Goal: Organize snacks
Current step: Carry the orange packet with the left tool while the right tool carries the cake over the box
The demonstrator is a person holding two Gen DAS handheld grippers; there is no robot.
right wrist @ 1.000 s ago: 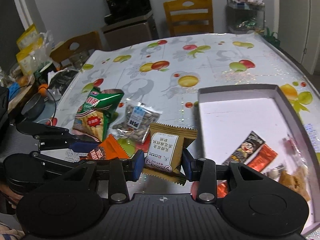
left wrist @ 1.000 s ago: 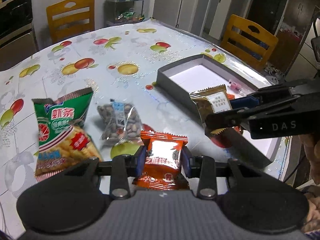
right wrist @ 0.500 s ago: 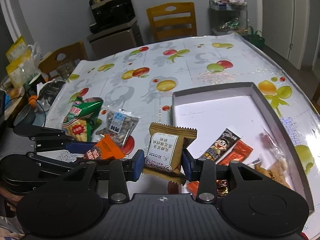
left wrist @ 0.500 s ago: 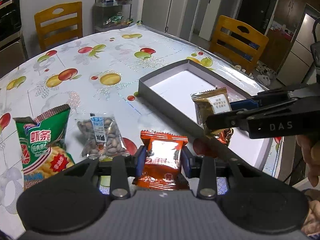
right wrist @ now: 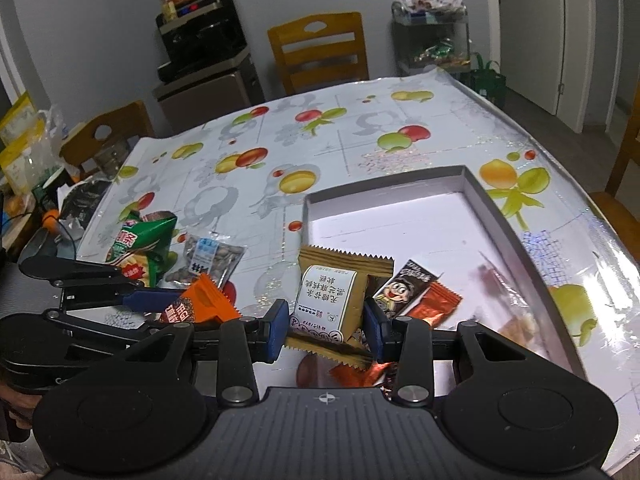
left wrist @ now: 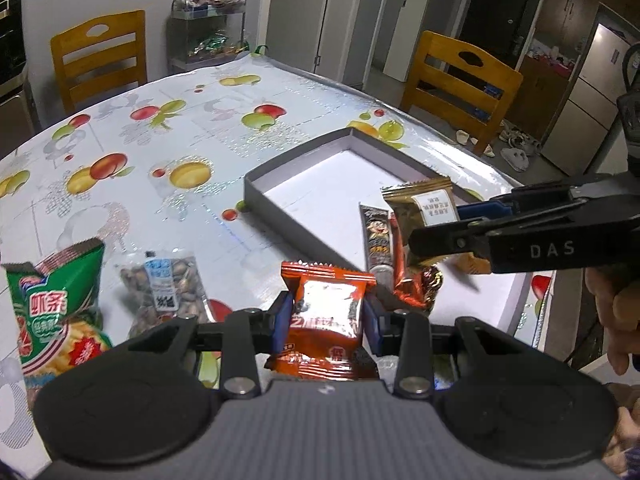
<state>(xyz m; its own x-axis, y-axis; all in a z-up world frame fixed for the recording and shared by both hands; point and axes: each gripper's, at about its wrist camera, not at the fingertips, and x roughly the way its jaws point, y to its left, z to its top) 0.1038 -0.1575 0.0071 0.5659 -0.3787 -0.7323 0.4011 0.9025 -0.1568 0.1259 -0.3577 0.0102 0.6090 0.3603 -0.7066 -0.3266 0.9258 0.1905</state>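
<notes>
Both tools have moved toward the box (right wrist: 516, 240), left tool (left wrist: 326, 316) clamping the orange packet (left wrist: 326, 320), right tool (right wrist: 326, 324) the tan packet (right wrist: 332, 300).

Tray (right wrist: 516, 240) right on table (right wrist: 340, 136); chip bag (right wrist: 140, 244), nut packet (right wrist: 208, 258) left of tray; wrapped snacks (right wrist: 416, 288) in tray.

Fruit-print tablecloth (left wrist: 168, 140) covers the table; wooden chairs (left wrist: 100, 54) stand at its far and right sides; glass shelf unit (right wrist: 434, 40) against the wall (white bag on top); slippers (left wrist: 516, 156) on the floor.
</notes>
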